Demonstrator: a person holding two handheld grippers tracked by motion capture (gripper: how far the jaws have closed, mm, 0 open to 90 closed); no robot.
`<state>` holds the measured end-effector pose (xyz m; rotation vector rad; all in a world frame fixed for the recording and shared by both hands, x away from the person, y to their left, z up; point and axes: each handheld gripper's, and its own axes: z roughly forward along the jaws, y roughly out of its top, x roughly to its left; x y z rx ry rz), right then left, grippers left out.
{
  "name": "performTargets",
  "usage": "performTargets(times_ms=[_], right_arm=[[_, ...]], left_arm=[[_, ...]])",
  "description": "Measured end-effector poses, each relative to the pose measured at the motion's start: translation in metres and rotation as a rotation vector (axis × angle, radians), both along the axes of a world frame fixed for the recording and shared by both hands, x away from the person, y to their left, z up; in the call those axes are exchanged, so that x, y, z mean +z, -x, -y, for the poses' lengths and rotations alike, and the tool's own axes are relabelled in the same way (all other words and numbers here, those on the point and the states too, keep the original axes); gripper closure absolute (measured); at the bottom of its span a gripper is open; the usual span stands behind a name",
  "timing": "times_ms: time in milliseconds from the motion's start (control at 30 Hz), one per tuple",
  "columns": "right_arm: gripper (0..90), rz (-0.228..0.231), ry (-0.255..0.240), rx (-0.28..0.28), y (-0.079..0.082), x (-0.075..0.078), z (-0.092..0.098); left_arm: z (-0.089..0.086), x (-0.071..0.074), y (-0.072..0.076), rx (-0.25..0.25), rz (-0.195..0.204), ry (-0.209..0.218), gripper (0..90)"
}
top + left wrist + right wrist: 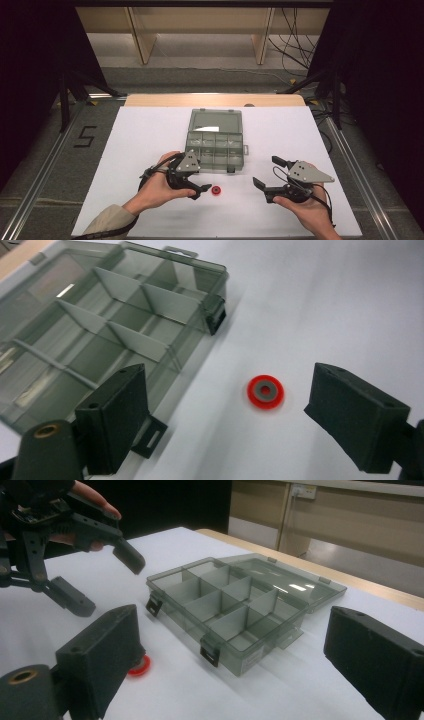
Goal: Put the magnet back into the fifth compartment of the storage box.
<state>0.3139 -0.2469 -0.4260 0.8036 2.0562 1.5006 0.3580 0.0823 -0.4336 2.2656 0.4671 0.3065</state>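
A small red ring with a grey centre lies on the white table sheet just in front of an open smoky-clear compartment box. The box's lid lies flat behind it and its compartments look empty. My left gripper hovers just left of the ring, open. In the left gripper view the ring lies ahead between the spread jaws, nearer the right one, untouched. My right gripper is open to the ring's right, pointing left. In the right gripper view the ring peeks out beside the left jaw, with the box ahead and the left gripper beyond.
The white sheet covers most of a wooden table. Black tripod legs stand at the far left and far right. Cables trail on the floor behind, and a "5" marking is on the floor at the left.
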Motion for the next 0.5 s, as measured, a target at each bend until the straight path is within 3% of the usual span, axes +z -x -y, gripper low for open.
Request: performTargets(times_ms=[33, 67, 133, 167, 200, 233, 267, 300, 333, 367, 400, 500], right_arm=[[8.5, -0.025, 0.0, 0.0, 0.002, 0.0, 0.0], [8.5, -0.005, 0.004, 0.0, 0.002, 0.0, 0.001], [8.5, -0.008, -0.006, 0.007, 0.003, 0.0, 0.001], [8.5, -0.032, -0.006, -0.001, 0.005, 0.0, 0.0], [8.5, -0.007, 0.001, 0.0, 0.004, -0.001, 0.001], [8.5, -0.029, -0.004, 0.001, 0.006, -0.001, 0.0], [8.5, -0.015, -0.006, -0.001, 0.006, -0.001, 0.0], [8.5, -0.015, 0.003, 0.007, 0.007, 0.0, 0.001], [8.5, -0.031, 0.002, 0.012, 0.008, 0.0, 0.001], [8.6, -0.034, -0.011, 0.021, 0.009, -0.001, 0.0], [8.7, 0.0, -0.001, 0.008, 0.008, -0.001, 0.001], [8.9, -0.011, -0.006, 0.019, 0.01, 0.0, 0.001]], left_arm=[[0.002, 0.0, 0.0, -0.007, 0.0, -0.01, 16.2], [0.005, -0.001, 0.0, -0.018, -0.008, -0.021, 17.2], [0.011, -0.001, -0.001, -0.032, -0.019, -0.046, 19.1], [0.014, -0.002, -0.002, -0.041, -0.03, -0.068, 19.7], [0.017, -0.002, -0.002, -0.058, -0.035, -0.102, 20.1], [0.019, -0.002, -0.003, -0.074, -0.035, -0.131, 20.8], [0.024, -0.004, -0.003, -0.059, -0.051, -0.121, 21.0], [0.025, -0.004, -0.005, -0.082, -0.056, -0.159, 21.3], [0.028, -0.007, -0.005, -0.064, -0.068, -0.141, 22.2], [0.03, -0.007, -0.007, -0.084, -0.075, -0.17, 22.8], [0.032, -0.009, -0.008, -0.086, -0.083, -0.174, 23.7], [0.039, -0.014, -0.01, -0.086, -0.114, -0.179, 24.8]])
